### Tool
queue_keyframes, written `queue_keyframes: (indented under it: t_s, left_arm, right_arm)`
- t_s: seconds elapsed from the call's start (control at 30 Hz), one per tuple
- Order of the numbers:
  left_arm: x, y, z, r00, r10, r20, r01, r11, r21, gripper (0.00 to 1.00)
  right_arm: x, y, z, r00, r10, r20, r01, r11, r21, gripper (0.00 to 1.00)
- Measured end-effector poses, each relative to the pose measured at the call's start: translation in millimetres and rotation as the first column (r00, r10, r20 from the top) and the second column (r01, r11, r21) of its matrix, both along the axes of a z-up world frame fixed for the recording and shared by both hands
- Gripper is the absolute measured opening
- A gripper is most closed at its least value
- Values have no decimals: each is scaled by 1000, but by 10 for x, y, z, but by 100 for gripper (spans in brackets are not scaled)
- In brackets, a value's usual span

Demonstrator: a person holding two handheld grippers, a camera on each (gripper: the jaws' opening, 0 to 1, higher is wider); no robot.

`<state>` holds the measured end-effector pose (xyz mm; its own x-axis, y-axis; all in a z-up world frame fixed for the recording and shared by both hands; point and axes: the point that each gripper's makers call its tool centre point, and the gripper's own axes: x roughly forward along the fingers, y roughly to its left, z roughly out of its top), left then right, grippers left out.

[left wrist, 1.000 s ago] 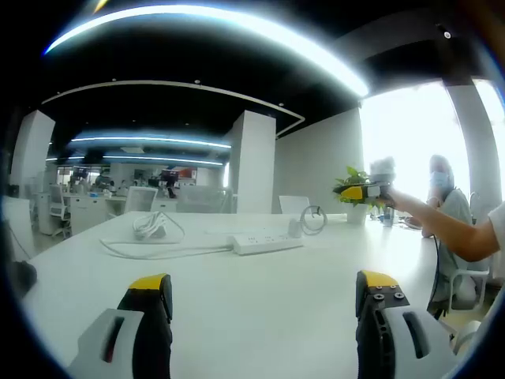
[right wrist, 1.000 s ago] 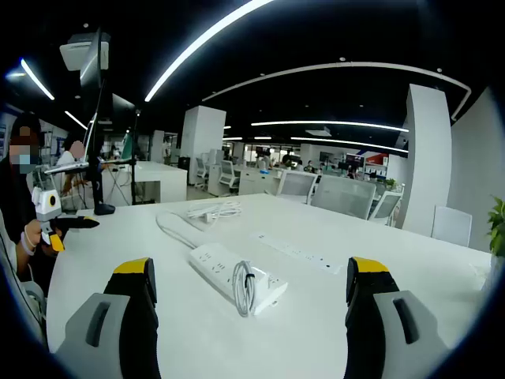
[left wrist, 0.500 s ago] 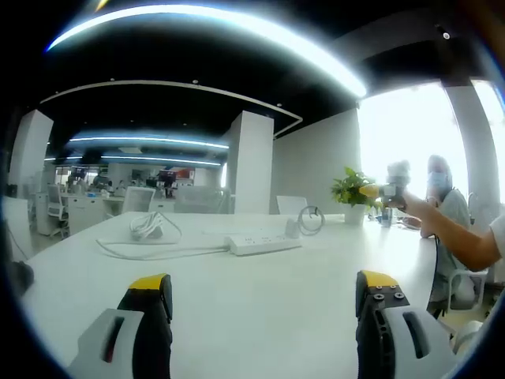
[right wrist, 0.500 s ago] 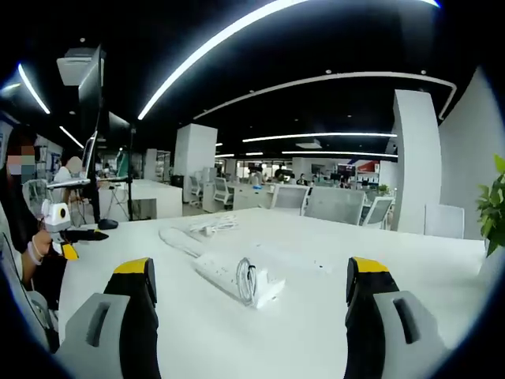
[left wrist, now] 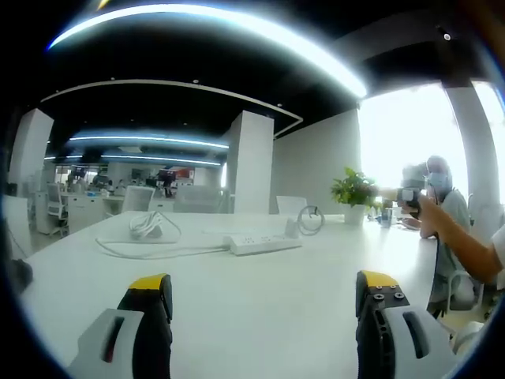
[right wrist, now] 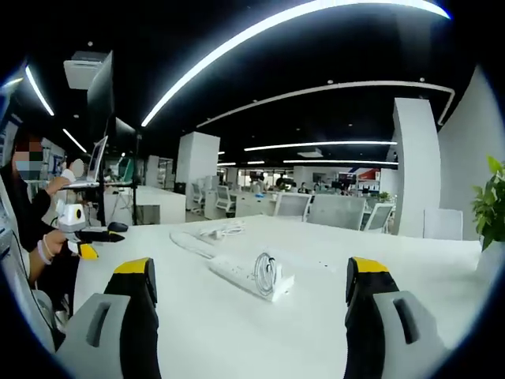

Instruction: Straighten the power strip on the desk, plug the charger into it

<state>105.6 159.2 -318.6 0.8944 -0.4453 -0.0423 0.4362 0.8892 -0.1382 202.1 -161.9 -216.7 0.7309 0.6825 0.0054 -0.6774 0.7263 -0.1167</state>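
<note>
over the last second our right gripper point(right wrist: 246, 288) has dropped lower and swung a little: in the right gripper view the power strip point(right wrist: 246, 272) now sits flatter and nearer the horizon than before, and the coiled cable point(right wrist: 264, 274) at its near end faces us more squarely. in the left gripper view the right gripper point(left wrist: 412, 193) has drifted further to the right and now sits close to the person at the far edge. our left gripper point(left wrist: 263, 296) has barely shifted; its view of the desk point(left wrist: 260, 316) is nearly the same. the power strip lies well out on the desk, lying at an angle, untouched, its white cord point(left wrist: 146, 251) trailing off toward a loose bundle. we cannot pick out the charger with certainty; the small item beside the coiled cable may be it. both pairs of jaws stand spread wide with nothing between them. our reading: we are in the approach, and straightening has not begun.
</note>
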Motion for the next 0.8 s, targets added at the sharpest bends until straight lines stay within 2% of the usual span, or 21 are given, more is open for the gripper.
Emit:
queue_keyframes:
  t_s: [0.1, 0.4, 0.63, 0.8]
  left_arm:
    - [1, 0, 0, 1000, -1, 0, 1, 1000, -1, 99]
    - [-11, 16, -20, 1000, 7, -6, -7, 1000, 0, 99]
    - [-8, 30, -31, 1000, 9, -10, -9, 1000, 3, 99]
    - [4, 34, -41, 1000, 9, -12, -9, 1000, 1, 99]
  right_arm:
    - [-43, -26, -34, 1000, -17, 20, 17, 1000, 16, 99]
    - [-136, -80, -224, 999, -43, 0, 43, 999, 23, 98]
    - [-172, -170, -475, 996, -76, -38, 77, 997, 20, 98]
    - [-186, -223, -590, 994, -92, -57, 93, 995, 24, 99]
